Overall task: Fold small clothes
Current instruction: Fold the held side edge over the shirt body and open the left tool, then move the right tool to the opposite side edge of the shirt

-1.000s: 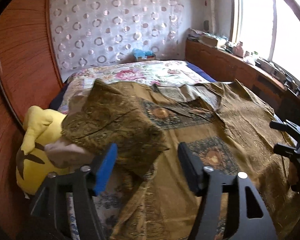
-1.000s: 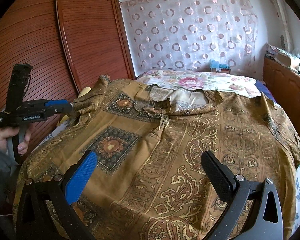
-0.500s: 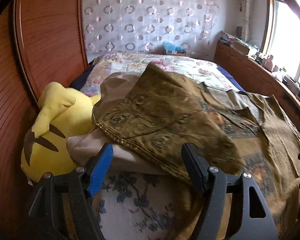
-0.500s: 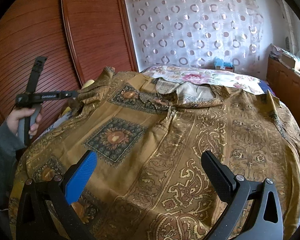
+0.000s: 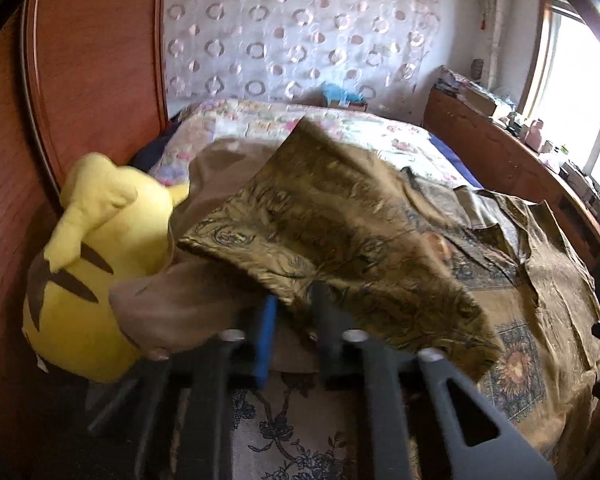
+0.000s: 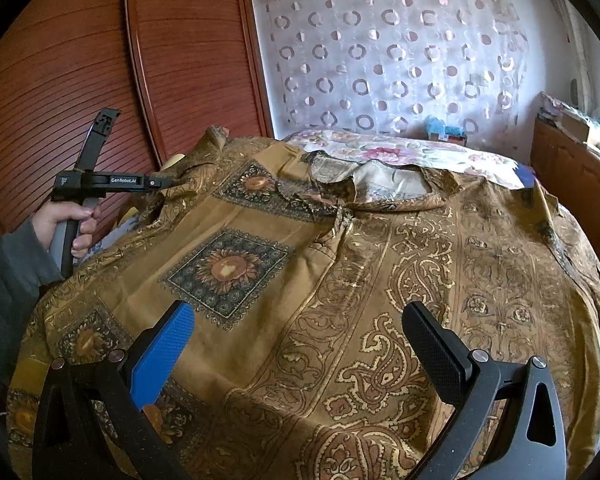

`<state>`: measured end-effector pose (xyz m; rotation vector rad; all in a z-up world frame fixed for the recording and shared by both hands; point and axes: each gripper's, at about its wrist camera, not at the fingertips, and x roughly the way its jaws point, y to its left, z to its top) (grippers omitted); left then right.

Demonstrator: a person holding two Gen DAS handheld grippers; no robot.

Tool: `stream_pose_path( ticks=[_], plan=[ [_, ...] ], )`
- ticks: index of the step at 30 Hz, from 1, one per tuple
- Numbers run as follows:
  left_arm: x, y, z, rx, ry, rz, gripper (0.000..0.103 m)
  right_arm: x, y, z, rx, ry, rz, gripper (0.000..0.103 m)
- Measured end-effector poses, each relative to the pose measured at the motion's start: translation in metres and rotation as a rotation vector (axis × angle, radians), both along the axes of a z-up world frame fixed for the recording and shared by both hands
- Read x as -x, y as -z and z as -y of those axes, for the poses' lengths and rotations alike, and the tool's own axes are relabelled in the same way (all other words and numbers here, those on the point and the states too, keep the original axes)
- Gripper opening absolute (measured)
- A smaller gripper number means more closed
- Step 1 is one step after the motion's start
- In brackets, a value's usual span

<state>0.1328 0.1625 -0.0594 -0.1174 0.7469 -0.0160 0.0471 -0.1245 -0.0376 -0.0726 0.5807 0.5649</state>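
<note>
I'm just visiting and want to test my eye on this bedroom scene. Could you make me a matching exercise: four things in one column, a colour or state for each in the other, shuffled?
Things:
1. plush toy
2. patterned shirt
3. left hand-held gripper
4. right hand-held gripper

Colour or state:
A. jaws wide open above the cloth
B. yellow with brown stripes
C. jaws closing with the shirt's sleeve between them
D. golden brown, spread over the bed

Pairs: 1-B, 2-D, 3-C, 4-A
</note>
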Motion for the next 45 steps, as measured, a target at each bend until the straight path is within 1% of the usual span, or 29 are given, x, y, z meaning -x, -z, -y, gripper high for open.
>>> stream_pose_path(
  ticks=[2, 3, 10, 14, 17, 19, 20, 21, 22, 24, 25, 27, 28, 30, 32, 34, 37, 45],
  plan=[
    [0.004, -0.009, 0.008, -0.026, 0.021, 0.034, 0.005, 0.000, 0.000, 0.000, -0.001, -0.001, -0.001, 0.103],
    [0.004, -0.013, 0.011, -0.032, 0.030, 0.043, 0.005, 0.000, 0.000, 0.000, -0.001, -0.001, 0.000, 0.103],
    [-0.009, -0.044, 0.044, -0.064, 0.116, 0.095, 0.004, 0.000, 0.000, 0.000, -0.003, -0.001, -0.001, 0.103],
    [-0.020, -0.062, 0.072, -0.085, 0.169, 0.120, 0.004, 0.000, 0.000, 0.001, -0.005, -0.002, -0.003, 0.103],
    [-0.028, -0.072, 0.089, -0.114, 0.189, 0.126, 0.004, 0.000, 0.000, 0.001, -0.005, -0.002, -0.002, 0.103],
    [-0.034, -0.076, 0.100, -0.118, 0.204, 0.115, 0.005, 0.000, 0.000, 0.001, -0.006, -0.002, -0.002, 0.103],
    [-0.037, -0.077, 0.103, -0.118, 0.208, 0.107, 0.010, 0.000, 0.000, 0.001, -0.006, -0.002, -0.001, 0.103],
    [-0.036, -0.079, 0.105, -0.114, 0.209, 0.106, 0.017, 0.000, 0.000, 0.002, -0.008, -0.001, 0.000, 0.103],
    [-0.035, -0.081, 0.107, -0.105, 0.215, 0.109, 0.022, 0.000, 0.000, 0.002, -0.009, -0.001, 0.000, 0.103],
    [-0.030, -0.082, 0.110, -0.083, 0.233, 0.123, 0.043, 0.000, 0.000, 0.003, -0.012, -0.001, -0.001, 0.103],
    [-0.026, -0.083, 0.111, -0.076, 0.238, 0.129, 0.045, 0.000, 0.000, 0.003, -0.013, -0.002, -0.001, 0.103],
    [-0.019, -0.082, 0.113, -0.074, 0.238, 0.130, 0.051, 0.000, 0.000, 0.004, -0.015, -0.003, -0.001, 0.103],
    [-0.014, -0.082, 0.113, -0.071, 0.236, 0.134, 0.053, 0.000, 0.000, 0.004, -0.016, -0.003, 0.000, 0.103],
    [-0.005, -0.082, 0.111, -0.064, 0.234, 0.148, 0.068, 0.001, 0.000, 0.005, -0.017, -0.002, 0.001, 0.103],
    [0.005, -0.082, 0.109, -0.055, 0.226, 0.166, 0.075, 0.000, 0.000, 0.005, -0.019, -0.002, 0.001, 0.103],
    [0.015, -0.081, 0.107, -0.055, 0.210, 0.180, 0.076, 0.001, 0.000, 0.006, -0.021, 0.000, 0.000, 0.103],
    [0.036, -0.080, 0.107, -0.083, 0.157, 0.227, 0.076, 0.000, 0.000, 0.006, -0.022, 0.000, -0.003, 0.103],
    [0.070, -0.075, 0.119, -0.088, 0.153, 0.266, 0.076, 0.000, 0.000, 0.005, -0.022, 0.003, -0.005, 0.103]
  ],
)
